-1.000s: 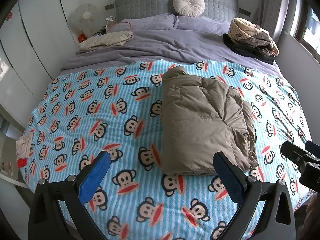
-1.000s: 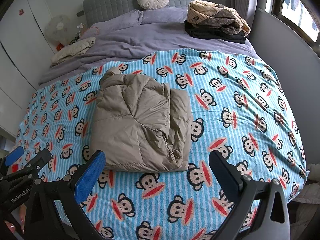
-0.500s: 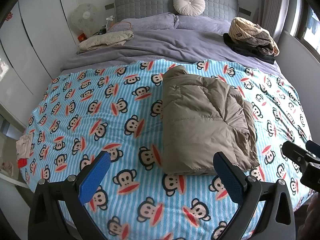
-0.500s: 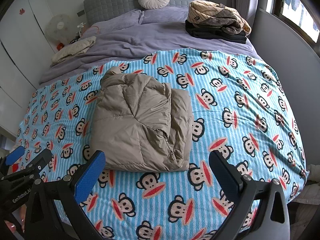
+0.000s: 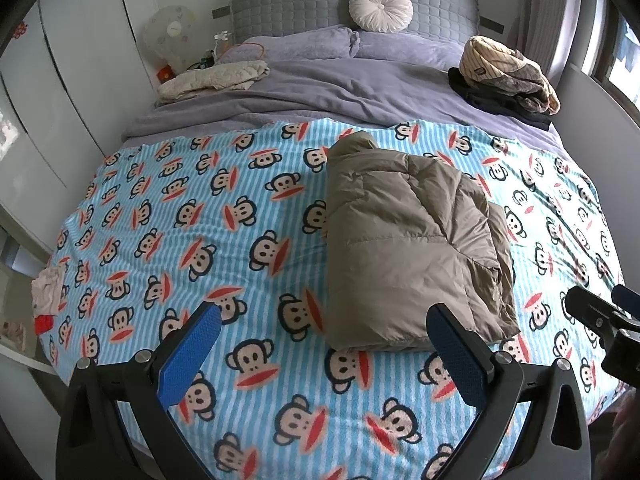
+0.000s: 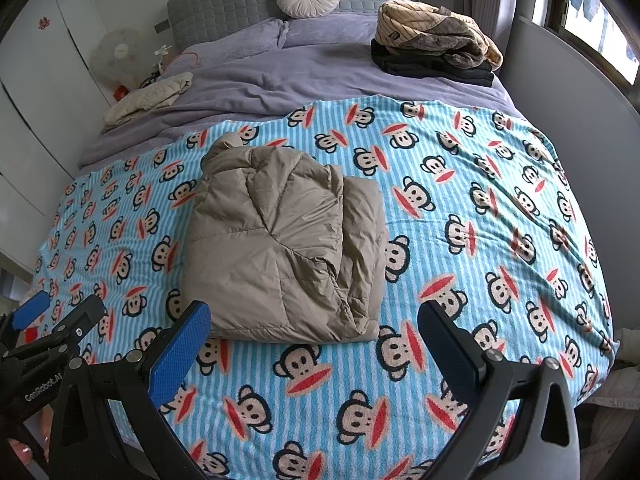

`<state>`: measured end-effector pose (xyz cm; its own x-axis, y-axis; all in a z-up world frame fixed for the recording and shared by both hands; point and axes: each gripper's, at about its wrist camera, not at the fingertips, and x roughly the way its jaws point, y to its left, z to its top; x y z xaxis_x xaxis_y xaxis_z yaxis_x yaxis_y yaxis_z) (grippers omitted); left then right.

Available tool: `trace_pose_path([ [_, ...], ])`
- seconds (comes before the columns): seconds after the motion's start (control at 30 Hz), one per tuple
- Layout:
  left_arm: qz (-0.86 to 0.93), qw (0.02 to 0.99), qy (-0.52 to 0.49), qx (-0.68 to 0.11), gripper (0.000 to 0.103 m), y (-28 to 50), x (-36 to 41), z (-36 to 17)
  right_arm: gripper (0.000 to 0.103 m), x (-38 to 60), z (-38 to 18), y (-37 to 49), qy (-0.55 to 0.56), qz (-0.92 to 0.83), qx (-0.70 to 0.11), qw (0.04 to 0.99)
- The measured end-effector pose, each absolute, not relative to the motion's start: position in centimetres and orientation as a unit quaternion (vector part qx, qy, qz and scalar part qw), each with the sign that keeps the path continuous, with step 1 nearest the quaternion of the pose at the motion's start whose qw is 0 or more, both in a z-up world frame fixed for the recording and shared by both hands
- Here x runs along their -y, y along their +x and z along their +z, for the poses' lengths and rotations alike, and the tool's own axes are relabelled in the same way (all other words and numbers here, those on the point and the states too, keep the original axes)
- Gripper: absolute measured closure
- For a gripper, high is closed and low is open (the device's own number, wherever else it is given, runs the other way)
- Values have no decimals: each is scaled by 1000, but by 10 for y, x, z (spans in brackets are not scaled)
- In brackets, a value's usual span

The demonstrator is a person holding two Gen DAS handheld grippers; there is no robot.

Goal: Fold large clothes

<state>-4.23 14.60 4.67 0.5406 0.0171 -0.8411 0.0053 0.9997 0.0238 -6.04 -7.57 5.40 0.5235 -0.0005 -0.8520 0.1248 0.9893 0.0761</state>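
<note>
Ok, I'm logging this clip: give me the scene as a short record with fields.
jacket: tan puffer, folded, lying on the monkey blanket
left gripper: open, empty, above the blanket
right gripper: open, empty, near the jacket's front edge
contact: neither gripper touches the jacket
far right of bed: clothes pile
far left of bed: cream garment

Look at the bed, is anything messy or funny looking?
Mostly tidy. The tan puffy jacket lies folded on the monkey blanket, but its right side is a bit uneven, with lower layers sticking out past the top fold. Both tools, left and right, are open and hold nothing.
</note>
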Motion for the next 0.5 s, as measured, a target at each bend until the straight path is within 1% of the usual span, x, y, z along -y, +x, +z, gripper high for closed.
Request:
trace_pose_path([
  [0.5, -4, 878, 9, -479, 0, -41, -143, 50, 0, 77, 54, -60, 65, -34, -489, 869],
])
